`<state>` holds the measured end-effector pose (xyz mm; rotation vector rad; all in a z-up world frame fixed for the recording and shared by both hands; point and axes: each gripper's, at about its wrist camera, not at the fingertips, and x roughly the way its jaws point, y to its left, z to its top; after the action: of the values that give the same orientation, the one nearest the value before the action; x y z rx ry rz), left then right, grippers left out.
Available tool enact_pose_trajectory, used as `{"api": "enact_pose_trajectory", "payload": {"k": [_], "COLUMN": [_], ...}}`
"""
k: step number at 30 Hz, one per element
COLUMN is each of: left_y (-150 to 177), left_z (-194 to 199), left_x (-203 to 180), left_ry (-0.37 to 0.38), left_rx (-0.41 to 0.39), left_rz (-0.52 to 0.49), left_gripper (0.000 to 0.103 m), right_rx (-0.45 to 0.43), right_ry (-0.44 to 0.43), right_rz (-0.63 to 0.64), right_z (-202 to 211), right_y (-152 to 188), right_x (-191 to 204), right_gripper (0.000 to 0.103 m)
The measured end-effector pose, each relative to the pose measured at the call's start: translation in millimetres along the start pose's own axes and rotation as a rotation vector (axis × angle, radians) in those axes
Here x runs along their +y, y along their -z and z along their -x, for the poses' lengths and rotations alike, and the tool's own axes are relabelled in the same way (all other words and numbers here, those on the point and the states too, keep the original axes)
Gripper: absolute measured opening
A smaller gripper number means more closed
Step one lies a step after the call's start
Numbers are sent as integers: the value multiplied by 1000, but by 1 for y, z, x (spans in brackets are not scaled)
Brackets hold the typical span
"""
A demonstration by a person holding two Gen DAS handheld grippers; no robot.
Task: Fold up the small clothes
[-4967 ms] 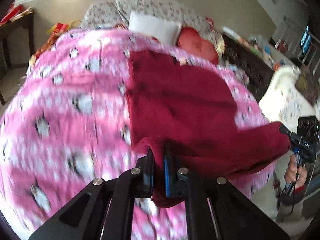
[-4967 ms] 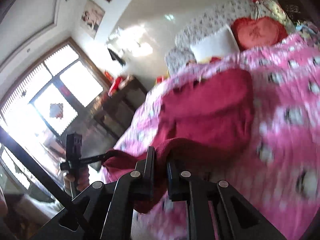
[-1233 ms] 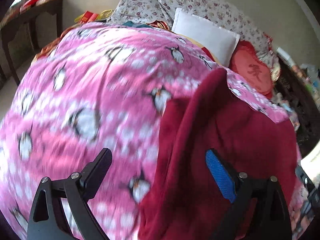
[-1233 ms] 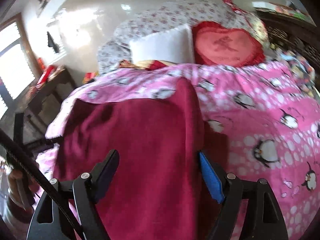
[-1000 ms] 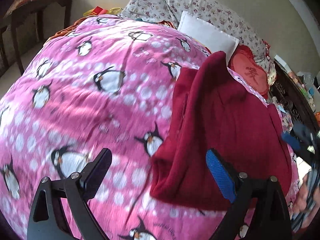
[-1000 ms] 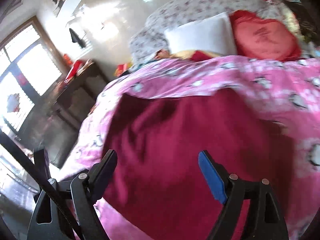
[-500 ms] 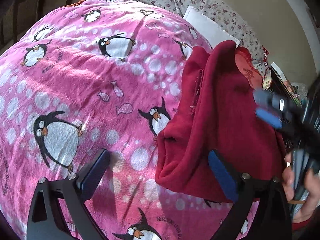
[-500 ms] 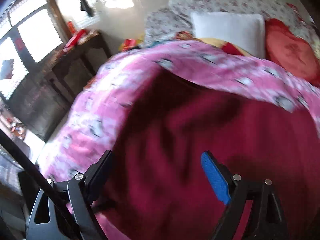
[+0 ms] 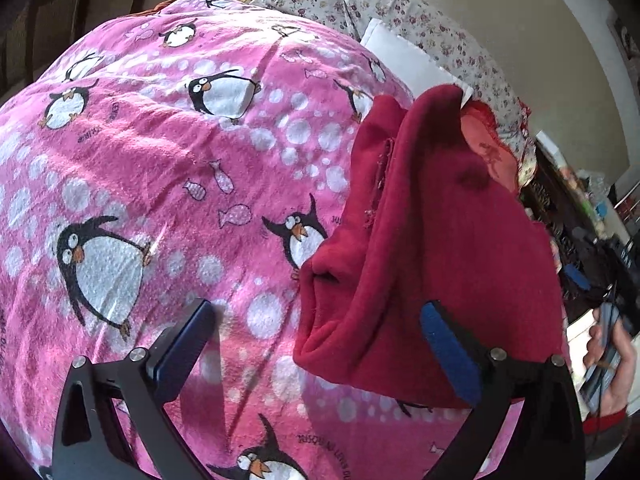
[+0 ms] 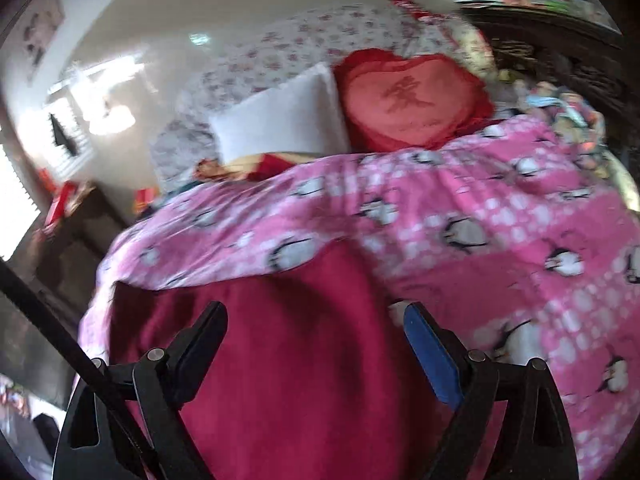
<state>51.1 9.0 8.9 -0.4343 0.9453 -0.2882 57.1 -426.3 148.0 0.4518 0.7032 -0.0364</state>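
Note:
A dark red fleece garment (image 9: pixel 440 248) lies folded on a pink penguin-print blanket (image 9: pixel 160 160) that covers a bed. My left gripper (image 9: pixel 316 344) is open and empty above the garment's near left corner. In the right wrist view the same garment (image 10: pixel 288 360) fills the lower middle. My right gripper (image 10: pixel 312 336) is open and empty over it. The right gripper and the hand that holds it (image 9: pixel 608 344) show at the right edge of the left wrist view.
A white pillow (image 10: pixel 280 120), a red heart-shaped cushion (image 10: pixel 412 100) and floral pillows (image 9: pixel 400 20) lie at the head of the bed. A dark wooden table (image 10: pixel 68 232) stands to the left of the bed. Dark cluttered furniture (image 9: pixel 568 208) stands to the right.
Five seconds ago both grippers were shut on the garment's near edge. They have let go and stand open. Within the last second both have pulled back and swung over the folded garment.

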Motion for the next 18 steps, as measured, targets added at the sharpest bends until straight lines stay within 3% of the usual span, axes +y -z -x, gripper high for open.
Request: {"api": "enact_pose_trajectory", "payload": {"k": [3,5,7,11,14,16,18], "left_y": [0,0,0,2,6,8,11], "left_z": [2,2,2,3,2,1,1], "left_x": [2,4,5,6,4,4,5], "left_ry": [33,41,49,45,45,44,46], "left_rx": [-8,-14,-16,-30,-39,-47,-55], "left_rz": [16,20,29,31,31,43,44], "left_gripper": [103,103,103,103,103,103,103], "right_rx": [92,189,166,126,197,250,289], "right_ry": [-6,79,126,-70,-169,-203,-170], "right_rz": [89,125,164,193,299,345,414], "right_z": [-26,-52,-51,-33,-48,-65,-90], "right_y": [17,28,28,21,29,40,52], "right_x": [23,31,48,117,183,216,248], "right_gripper": [93,93,93,94,95,95,95]}}
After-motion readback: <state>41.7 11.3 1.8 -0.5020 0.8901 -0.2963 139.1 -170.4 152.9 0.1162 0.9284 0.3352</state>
